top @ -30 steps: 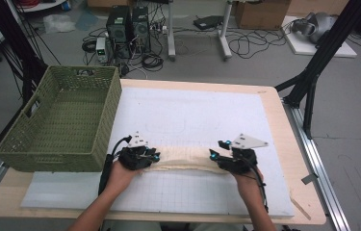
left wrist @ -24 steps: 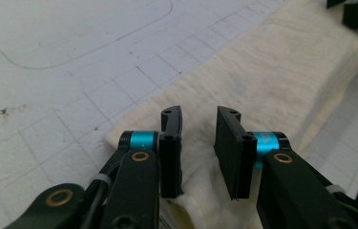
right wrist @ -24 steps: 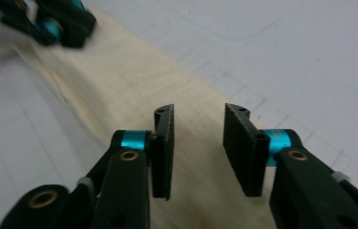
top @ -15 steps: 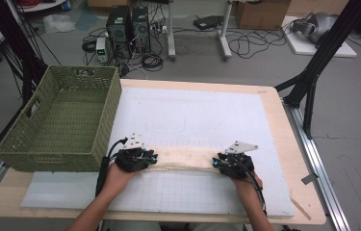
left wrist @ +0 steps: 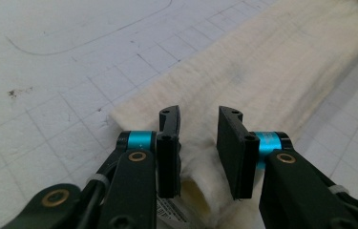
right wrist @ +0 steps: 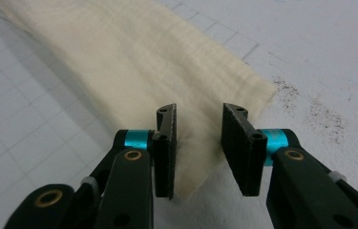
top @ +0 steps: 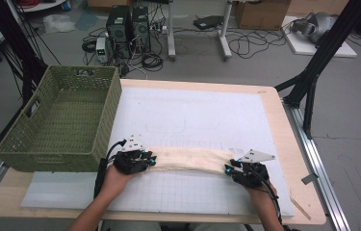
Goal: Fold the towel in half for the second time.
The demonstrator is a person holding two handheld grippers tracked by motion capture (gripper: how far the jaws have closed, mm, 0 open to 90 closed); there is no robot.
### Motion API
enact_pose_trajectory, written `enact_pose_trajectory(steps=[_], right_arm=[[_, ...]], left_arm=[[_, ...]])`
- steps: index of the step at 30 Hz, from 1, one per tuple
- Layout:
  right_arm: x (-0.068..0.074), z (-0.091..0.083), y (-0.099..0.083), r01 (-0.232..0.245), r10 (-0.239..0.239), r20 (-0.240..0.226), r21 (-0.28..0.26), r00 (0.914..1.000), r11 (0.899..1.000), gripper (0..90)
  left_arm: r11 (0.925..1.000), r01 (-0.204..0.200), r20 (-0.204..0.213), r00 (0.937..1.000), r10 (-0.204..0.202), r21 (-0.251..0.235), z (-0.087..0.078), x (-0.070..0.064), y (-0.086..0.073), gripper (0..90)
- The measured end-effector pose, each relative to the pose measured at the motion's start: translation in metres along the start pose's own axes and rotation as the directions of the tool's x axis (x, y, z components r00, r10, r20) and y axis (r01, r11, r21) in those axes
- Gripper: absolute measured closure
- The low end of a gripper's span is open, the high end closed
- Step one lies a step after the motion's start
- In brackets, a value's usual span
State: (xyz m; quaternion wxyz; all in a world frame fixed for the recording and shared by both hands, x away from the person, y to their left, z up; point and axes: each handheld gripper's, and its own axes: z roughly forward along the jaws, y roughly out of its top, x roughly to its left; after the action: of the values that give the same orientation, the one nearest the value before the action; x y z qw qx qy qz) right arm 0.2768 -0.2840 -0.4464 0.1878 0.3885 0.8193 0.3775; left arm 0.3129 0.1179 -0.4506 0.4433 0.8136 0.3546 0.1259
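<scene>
Near the table's (top: 284, 120) front edge, the left gripper (top: 139, 159) and right gripper (top: 238, 171) stand released over the folded cream cloth (top: 187, 160), now narrower, its fold apparently complete.

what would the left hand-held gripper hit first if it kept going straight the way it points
Probably the folded cream cloth: the left hand-held gripper has open jaws straddling its near end, and the strip runs on ahead between them.

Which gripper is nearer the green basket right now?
Left. The left gripper sits at the cloth's left end, just beside the basket's near right corner. The right gripper is at the cloth's far end, well away.
</scene>
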Motion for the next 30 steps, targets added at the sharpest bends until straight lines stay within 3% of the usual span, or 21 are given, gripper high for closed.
enact_pose_trajectory(steps=[4, 7, 12, 16, 17, 19, 20, 22, 24, 25, 29, 30], right_arm=[[-0.006, 0.002, -0.003, -0.026, 0.025, -0.022, -0.017, 0.9995, 1.000, 65.1], [-0.007, 0.003, -0.002, -0.014, 0.014, -0.011, -0.015, 0.9998, 1.000, 63.0], [-0.008, 0.003, -0.002, -0.037, 0.037, -0.008, -0.010, 0.9993, 0.999, 59.4], [-0.009, 0.001, -0.002, -0.048, 0.047, -0.013, -0.026, 0.9988, 0.999, 53.8], [-0.011, -0.003, -0.002, -0.071, 0.070, -0.019, -0.046, 0.9974, 0.996, 51.4], [-0.012, -0.005, -0.002, -0.076, 0.075, -0.018, -0.053, 0.9970, 0.996, 50.3], [-0.014, -0.010, -0.002, -0.085, 0.085, -0.011, -0.075, 0.9963, 0.994, 47.4], [-0.016, -0.017, -0.001, -0.094, 0.095, 0.007, -0.105, 0.9954, 0.990, 43.1], [-0.019, -0.023, -0.001, -0.110, 0.114, 0.022, -0.129, 0.9933, 0.986, 38.3], [-0.020, -0.026, -0.002, -0.118, 0.124, 0.032, -0.145, 0.9917, 0.982, 36.2], [-0.026, -0.035, -0.004, -0.129, 0.142, 0.069, -0.175, 0.9874, 0.976, 31.8], [-0.030, -0.039, -0.006, -0.135, 0.151, 0.079, -0.183, 0.9854, 0.974, 29.0]], left_arm=[[0.9999, -0.010, -0.011, 0.9999, 0.010, 0.007, 0.000, -0.001, 0.000, 72.9], [1.0000, -0.009, -0.013, 0.9999, 0.009, 0.005, 0.001, -0.001, 0.000, 72.9], [1.0000, 0.002, -0.006, 1.0000, -0.002, 0.002, 0.000, 0.000, 0.000, 72.6], [0.9995, 0.029, 0.017, 0.9994, -0.029, -0.011, -0.001, 0.003, 0.000, 67.7], [0.9980, 0.050, 0.020, 0.9986, -0.049, -0.039, -0.003, 0.005, 0.000, 61.2], [0.9971, 0.055, 0.017, 0.9984, -0.055, -0.051, -0.005, 0.007, 0.000, 58.7], [0.9938, 0.069, 0.008, 0.9976, -0.069, -0.087, -0.009, 0.009, 0.000, 55.7], [0.9915, 0.070, -0.004, 0.9975, -0.071, -0.110, -0.012, 0.011, 0.001, 50.4], [0.9788, 0.097, -0.013, 0.9948, -0.101, -0.180, -0.021, 0.017, 0.003, 47.6], [0.9788, 0.097, -0.013, 0.9948, -0.101, -0.180, -0.021, 0.017, 0.003, 45.3], [0.9559, 0.125, -0.011, 0.9911, -0.132, -0.266, -0.032, 0.023, 0.004, 40.3], [0.9519, 0.122, -0.014, 0.9912, -0.132, -0.281, -0.034, 0.024, 0.005, 32.4]])
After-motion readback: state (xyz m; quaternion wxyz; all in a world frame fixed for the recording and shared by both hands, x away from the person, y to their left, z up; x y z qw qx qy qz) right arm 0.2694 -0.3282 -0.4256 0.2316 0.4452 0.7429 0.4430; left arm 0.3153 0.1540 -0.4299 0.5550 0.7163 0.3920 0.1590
